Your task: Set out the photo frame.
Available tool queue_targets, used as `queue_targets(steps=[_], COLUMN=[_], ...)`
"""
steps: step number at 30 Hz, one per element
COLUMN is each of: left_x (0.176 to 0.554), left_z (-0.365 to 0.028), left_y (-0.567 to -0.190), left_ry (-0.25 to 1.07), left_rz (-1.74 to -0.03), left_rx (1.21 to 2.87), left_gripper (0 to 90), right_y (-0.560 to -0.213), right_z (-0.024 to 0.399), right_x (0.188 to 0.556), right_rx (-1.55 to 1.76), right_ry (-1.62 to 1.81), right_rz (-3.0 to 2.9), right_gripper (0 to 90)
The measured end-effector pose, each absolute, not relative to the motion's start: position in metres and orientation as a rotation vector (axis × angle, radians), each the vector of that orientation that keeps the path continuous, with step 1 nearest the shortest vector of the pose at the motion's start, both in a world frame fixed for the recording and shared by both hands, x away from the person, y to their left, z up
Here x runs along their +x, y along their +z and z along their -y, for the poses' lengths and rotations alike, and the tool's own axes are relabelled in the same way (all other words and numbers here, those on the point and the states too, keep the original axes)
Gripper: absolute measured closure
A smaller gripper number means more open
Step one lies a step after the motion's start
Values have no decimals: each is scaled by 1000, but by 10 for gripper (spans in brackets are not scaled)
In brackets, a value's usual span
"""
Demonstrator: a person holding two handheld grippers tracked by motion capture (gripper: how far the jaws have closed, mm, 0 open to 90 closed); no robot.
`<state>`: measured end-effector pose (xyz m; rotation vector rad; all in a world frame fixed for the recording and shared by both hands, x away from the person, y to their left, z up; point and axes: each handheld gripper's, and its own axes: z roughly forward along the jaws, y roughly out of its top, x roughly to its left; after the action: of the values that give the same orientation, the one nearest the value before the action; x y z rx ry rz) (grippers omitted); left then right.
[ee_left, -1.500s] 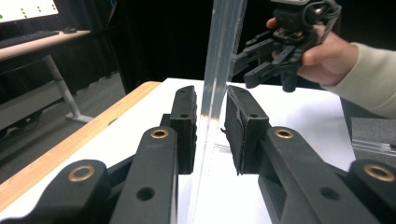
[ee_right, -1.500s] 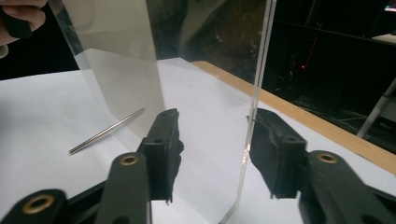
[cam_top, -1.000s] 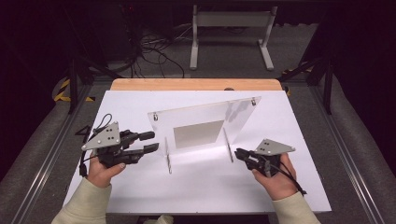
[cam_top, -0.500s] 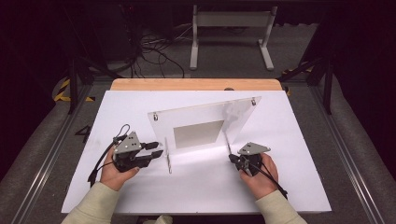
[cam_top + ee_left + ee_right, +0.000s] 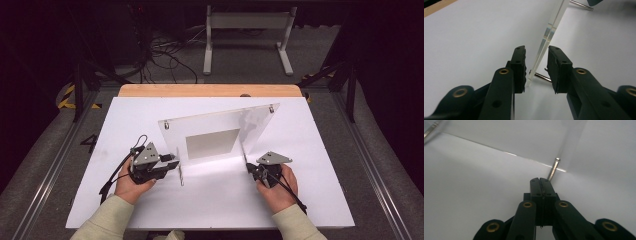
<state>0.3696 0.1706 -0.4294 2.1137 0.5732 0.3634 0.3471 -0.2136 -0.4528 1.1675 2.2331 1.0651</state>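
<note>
Acrylic panel [image 5: 220, 137] stands tilted on the white counter [image 5: 310, 200], propped on thin metal rods; a grey square sheet sits in its middle. High view gives the layout: left claw [image 5: 172, 164] at the panel's lower left corner, right claw [image 5: 250, 169] at the lower right by the other rod, one hand behind each.

Left claw view adds what the high view can't resolve: the panel's clear edge [image 5: 545, 42] runs between the two black jaws, w/ a visible gap on both sides, so pads aren't pressing yet. Jaws partly open and have just been closing around that edge. Metal rod [image 5: 541, 77] passes under the panel edge, just behind the jaws.

Right claw view shows its jaws fully together, nothing between them, tips [image 5: 540, 181] pointing at the rod [image 5: 554, 170] under the panel's lower edge; near it, but contact can't be told. Panel face looks hazy, semi-see-through from this angle.
</note>
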Motion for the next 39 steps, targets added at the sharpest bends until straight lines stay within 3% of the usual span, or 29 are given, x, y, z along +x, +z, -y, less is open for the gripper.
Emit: queue_targets(steps=[8, 17, 20, 21, 25, 35, 39], left_x=[369, 362, 362, 362, 364, 356, 344], left_z=[-167, -170, -170, -170, -165, -160, -157], left_y=[-430, -425, -426, -426, -429, -429, -426], left_ry=[359, 344, 343, 341, 361, 360, 285], left_rz=[-554, -522, -522, -524, -520, -509, -472], left_rx=[2114, 2110, 2109, 2111, 2128, 2169, 2191], left_gripper=[753, 735, 726, 726, 722, 797, 813], right_y=[-459, -457, -458, -461, -454, -437, -429], right_z=[198, 206, 219, 234, 258, 256, 252], right_x=[348, 353, 362, 366, 367, 347, 338], right_rx=[1111, 1034, 1037, 1146, 1219, 1205, 1168], right_ry=[974, 967, 731, 913, 948, 1130, 1177], right_rz=[-2281, -2225, -2203, -2189, -2136, -2164, -2174], right_gripper=[900, 900, 900, 900, 900, 900, 900])
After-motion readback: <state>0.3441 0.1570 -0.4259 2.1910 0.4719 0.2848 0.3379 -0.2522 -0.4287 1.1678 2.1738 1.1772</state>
